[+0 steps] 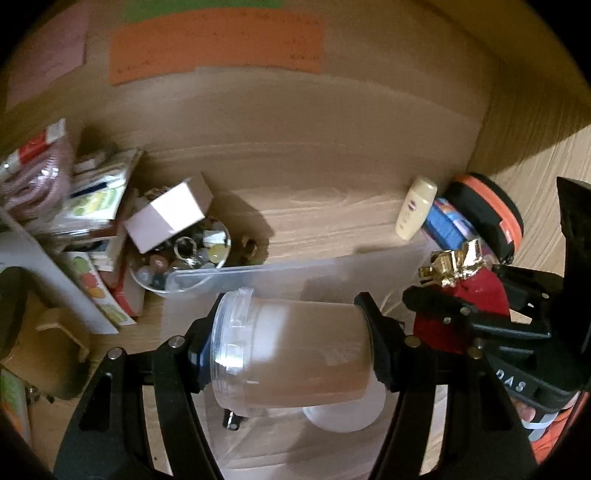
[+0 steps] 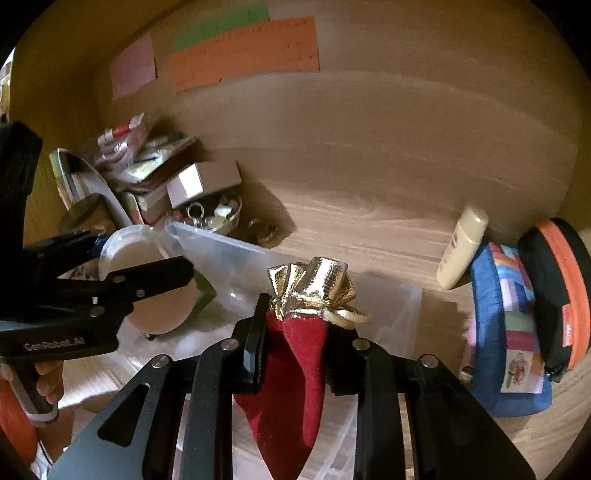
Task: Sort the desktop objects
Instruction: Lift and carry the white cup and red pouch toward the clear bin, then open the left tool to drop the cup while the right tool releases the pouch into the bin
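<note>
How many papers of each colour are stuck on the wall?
Orange paper: 1
Green paper: 1
Pink paper: 1
Total: 3

A wooden desk [image 1: 332, 218] carries a clear bin [image 1: 288, 273], cream bottle [image 1: 415, 208], bowl [image 1: 218, 254] and patchwork pouch [image 2: 511, 325].
</note>
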Motion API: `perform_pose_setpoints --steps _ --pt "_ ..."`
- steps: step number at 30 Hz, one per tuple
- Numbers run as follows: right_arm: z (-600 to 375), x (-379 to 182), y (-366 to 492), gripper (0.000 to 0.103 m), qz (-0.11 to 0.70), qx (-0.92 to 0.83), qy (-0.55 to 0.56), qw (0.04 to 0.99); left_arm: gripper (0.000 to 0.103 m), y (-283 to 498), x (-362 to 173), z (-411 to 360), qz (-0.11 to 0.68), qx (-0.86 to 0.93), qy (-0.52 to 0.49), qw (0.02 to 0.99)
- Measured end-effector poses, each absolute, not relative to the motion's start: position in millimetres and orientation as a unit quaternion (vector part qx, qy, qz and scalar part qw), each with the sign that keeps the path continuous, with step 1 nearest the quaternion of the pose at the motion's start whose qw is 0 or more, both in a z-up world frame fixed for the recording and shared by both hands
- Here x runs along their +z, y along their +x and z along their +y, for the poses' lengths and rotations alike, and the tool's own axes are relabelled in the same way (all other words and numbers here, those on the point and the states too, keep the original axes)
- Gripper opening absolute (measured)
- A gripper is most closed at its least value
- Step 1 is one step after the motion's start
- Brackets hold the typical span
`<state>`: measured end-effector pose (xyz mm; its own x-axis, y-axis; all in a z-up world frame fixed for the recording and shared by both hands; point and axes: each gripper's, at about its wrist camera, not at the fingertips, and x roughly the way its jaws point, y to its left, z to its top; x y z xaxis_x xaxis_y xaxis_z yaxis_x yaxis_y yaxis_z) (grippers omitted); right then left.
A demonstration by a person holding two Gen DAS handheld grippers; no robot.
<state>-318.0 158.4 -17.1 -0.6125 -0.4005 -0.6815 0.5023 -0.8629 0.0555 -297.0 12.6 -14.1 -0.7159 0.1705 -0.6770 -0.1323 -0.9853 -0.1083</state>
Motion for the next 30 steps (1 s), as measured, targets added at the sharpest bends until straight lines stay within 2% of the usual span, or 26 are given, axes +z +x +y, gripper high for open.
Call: perform_pose_setpoints --steps 26,28,30 --pt "148.1 -42.4 -313.2 0.025 0.140 -0.881 0.377 0.248 0.066 -322.9 -43.8 36.3 0.019 0.901 -0.429 0.059" --pt "148.6 -41.6 -312.3 0.032 0.141 -0.882 0.374 0.248 0.066 -323.9 -44.5 36.6 0.018 0.899 -0.433 0.057" --pt "148.8 -40.7 -311.9 0.044 0.139 -0.880 0.377 0.254 0.066 -324.0 -44.5 36.8 0.019 0.900 -0.432 0.061"
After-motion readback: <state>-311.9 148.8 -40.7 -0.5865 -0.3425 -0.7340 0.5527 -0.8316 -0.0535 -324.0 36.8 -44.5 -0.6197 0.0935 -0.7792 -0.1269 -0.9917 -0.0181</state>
